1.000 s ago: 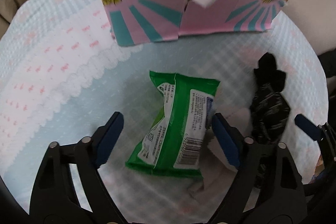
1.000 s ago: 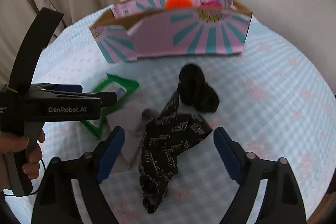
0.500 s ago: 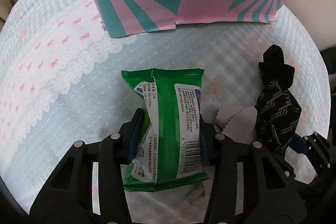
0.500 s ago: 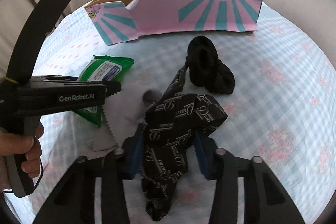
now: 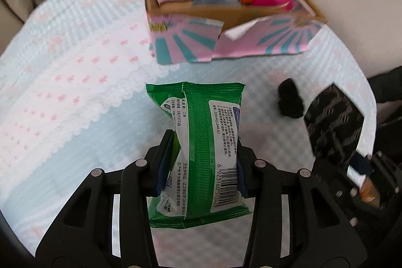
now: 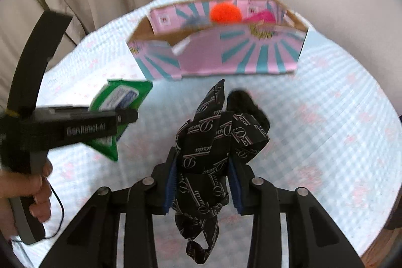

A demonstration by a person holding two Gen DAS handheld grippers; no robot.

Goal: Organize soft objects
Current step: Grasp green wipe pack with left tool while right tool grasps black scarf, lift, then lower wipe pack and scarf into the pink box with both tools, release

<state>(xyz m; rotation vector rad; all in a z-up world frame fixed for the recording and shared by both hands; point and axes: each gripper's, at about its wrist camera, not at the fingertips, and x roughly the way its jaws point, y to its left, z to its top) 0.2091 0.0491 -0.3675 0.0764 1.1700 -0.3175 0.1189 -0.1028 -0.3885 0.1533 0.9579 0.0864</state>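
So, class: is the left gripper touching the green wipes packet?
Touching. The left wrist view shows the left gripper with both blue pads pressed into the green wipes packet, pinching its waist; the jaws have just been closing.

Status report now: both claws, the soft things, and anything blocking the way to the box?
Left claw shut on green wipes pack. Right claw shut on black printed cloth. Black sock on table before pink box.
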